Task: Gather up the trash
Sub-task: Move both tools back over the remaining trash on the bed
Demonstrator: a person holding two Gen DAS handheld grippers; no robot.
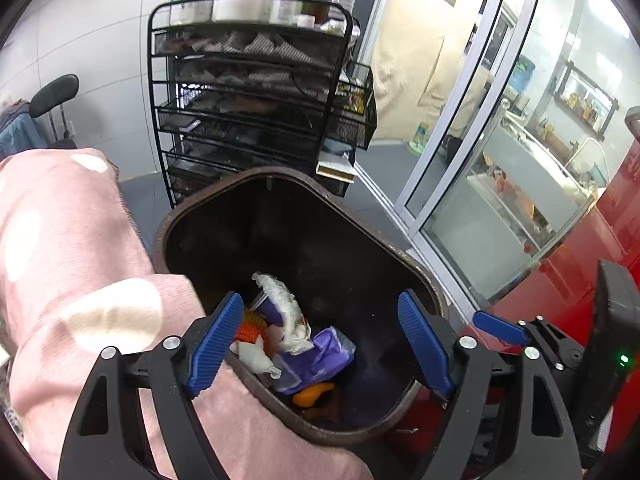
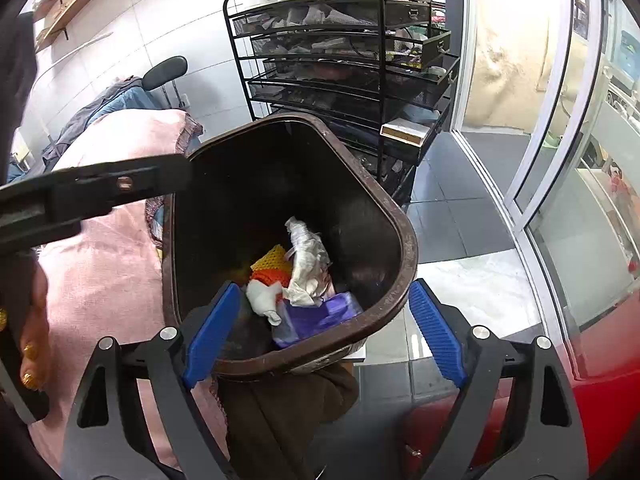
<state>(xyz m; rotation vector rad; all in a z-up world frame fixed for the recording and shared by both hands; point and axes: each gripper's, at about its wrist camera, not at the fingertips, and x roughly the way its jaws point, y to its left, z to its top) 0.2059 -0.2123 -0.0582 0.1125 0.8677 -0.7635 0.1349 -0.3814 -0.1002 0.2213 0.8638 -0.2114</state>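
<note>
Plainly at the dropping stage, judging by the layout: both tools poised over the brown bin (image 1: 280, 172), trash already lying at its bottom. Left gripper (image 1: 320, 300) spread wide, pinching nothing, hanging above the bin's mouth and angled steeply down into it. Right gripper (image 2: 324, 286) likewise spread and empty, tilted down just as steeply, one blue pad over the inside of the bin and the other outside the near rim. Down inside, heaped together and touching: a crumpled white tissue (image 1: 286, 308) on top, a purple wrapper (image 1: 320, 356) under its lower end, an orange mesh (image 1: 250, 326) and a small white wad (image 1: 256, 356) beside them. To do this step well: make sure of empty pads before lifting away, since light paper clings to ribbed rubber; draw each tool straight back and upward rather than sideways, so as not to clip the rim and tip the bin, apparently propped at a lean against the pink cloth (image 1: 80, 260). Mind the spacing too, with the right tool's blue finger just beside the left one's outer arm in the left wrist view; separate before swinging off toward the next piece. Worth staying wide open for that next pick. No further loose trash to be made out on the floor near the wire rack (image 1: 248, 100) from these views.
</note>
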